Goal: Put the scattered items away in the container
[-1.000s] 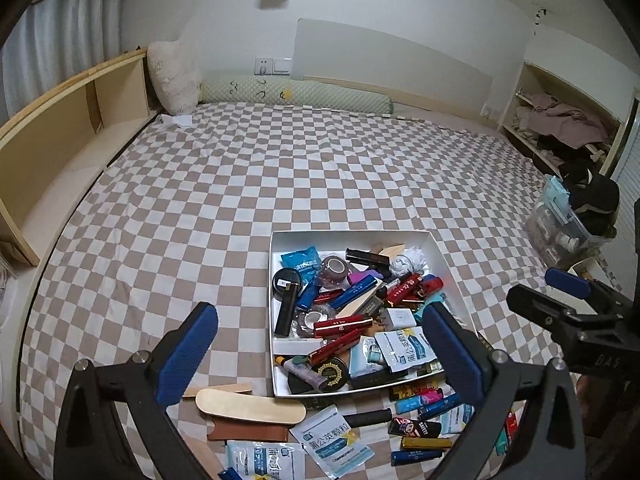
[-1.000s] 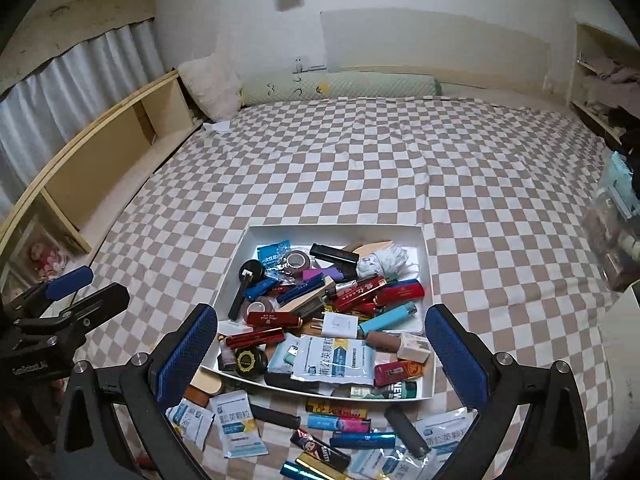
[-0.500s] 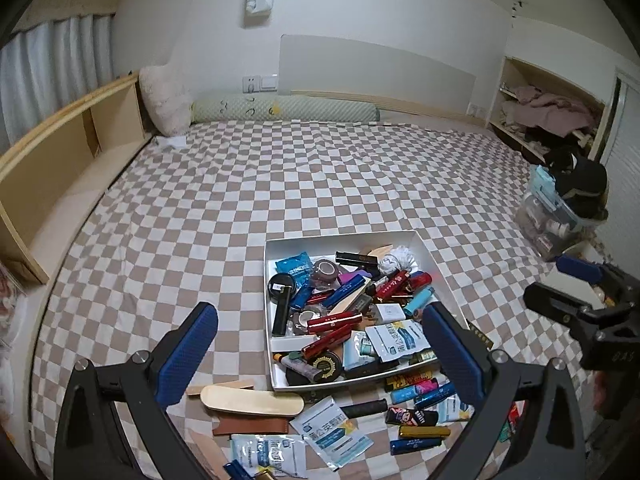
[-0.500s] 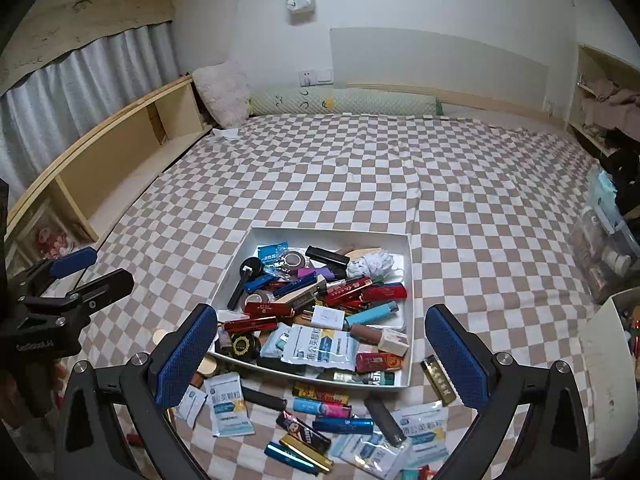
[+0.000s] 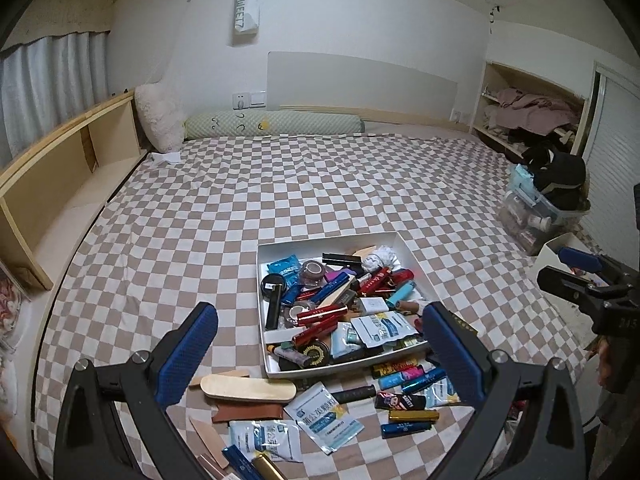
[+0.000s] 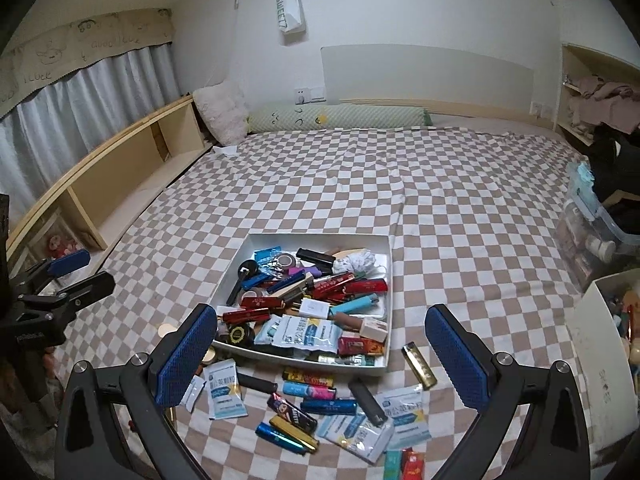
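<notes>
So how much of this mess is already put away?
Much of it: the white tray on the checkered bed is already piled with lighters, tubes and sachets. Nothing is in hand; the left gripper and right gripper are both open and empty. Left outside: a wooden insole, sachets, a gold lighter and other lighters along the tray's near edge.

light: dim, even, cool indoor | shadows: soft | focus: sharp | edges: fisheye bending, black corner vignette
</notes>
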Demonstrator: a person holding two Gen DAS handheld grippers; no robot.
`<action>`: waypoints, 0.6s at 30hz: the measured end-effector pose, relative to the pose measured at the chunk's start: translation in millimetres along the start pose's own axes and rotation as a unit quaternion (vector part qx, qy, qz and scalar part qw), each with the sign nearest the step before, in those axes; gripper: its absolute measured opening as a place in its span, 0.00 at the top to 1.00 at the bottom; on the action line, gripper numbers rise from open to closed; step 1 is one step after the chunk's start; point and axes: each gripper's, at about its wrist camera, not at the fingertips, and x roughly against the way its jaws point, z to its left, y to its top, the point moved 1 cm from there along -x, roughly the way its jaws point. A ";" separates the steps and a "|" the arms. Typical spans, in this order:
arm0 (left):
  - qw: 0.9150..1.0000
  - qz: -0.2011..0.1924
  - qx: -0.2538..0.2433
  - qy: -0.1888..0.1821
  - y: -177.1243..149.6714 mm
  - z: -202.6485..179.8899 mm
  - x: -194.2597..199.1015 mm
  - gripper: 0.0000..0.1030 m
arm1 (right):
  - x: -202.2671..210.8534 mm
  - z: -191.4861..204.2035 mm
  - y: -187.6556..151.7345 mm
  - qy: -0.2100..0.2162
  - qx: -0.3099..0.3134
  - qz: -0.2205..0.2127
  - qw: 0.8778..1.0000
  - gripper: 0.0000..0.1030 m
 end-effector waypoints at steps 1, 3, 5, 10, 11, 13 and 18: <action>1.000 -0.001 0.004 -0.002 -1.4 0.9 2.4 0.00 | 2.2 -1.3 -1.6 -0.002 0.000 -0.002 1.000 0.00; 1.000 -0.004 0.007 -0.001 -3.4 1.2 5.9 0.00 | 6.5 -3.3 -4.8 -0.007 0.002 -0.005 1.000 0.00; 1.000 -0.006 0.008 0.007 -6.2 1.9 8.0 0.00 | 10.0 -4.4 -8.1 -0.011 0.006 -0.008 1.000 0.00; 1.000 -0.003 0.004 0.015 -13.8 5.8 9.5 0.00 | 14.1 -5.9 -19.2 -0.012 0.010 -0.007 1.000 0.00; 1.000 -0.003 0.004 0.014 -15.3 7.1 9.9 0.00 | 13.7 -6.0 -21.8 -0.011 0.011 -0.005 1.000 0.00; 1.000 -0.005 0.005 0.011 -19.2 10.2 10.6 0.00 | 11.9 -6.2 -27.5 -0.012 0.013 0.001 1.000 0.00; 1.000 0.008 -0.009 0.006 -29.6 12.2 6.2 0.00 | 8.9 -5.0 -43.2 0.007 0.006 0.020 1.000 0.00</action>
